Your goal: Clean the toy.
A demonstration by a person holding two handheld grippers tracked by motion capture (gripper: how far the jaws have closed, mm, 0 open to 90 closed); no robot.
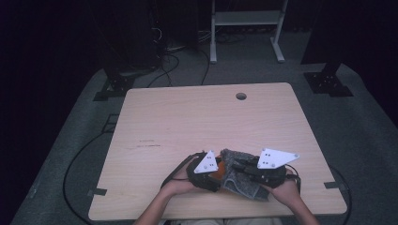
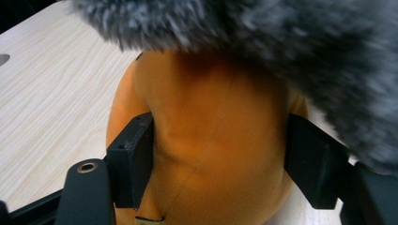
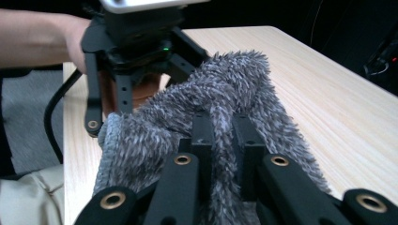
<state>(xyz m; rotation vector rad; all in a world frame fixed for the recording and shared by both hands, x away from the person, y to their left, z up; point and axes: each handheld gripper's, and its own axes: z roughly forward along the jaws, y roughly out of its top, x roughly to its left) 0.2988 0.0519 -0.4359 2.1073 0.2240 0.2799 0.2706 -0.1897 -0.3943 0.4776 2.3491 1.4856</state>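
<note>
On the left, I'm squeezing the orange soft toy [image 2: 211, 140] with my left gripper [image 1: 206, 169], its jaws pressing into both sides of the body. The toy is sitting at the near edge of the table [image 1: 197, 117], half under the grey furry cover [image 3: 220, 108]. To the right, my right gripper [image 3: 221, 136] is pinching a fold of that cover.

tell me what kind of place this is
Probably a lab or recording room, not a home: a bare wooden table with a cable hole stands on grey carpet, with cables trailing across the floor and a white metal stand behind.
</note>
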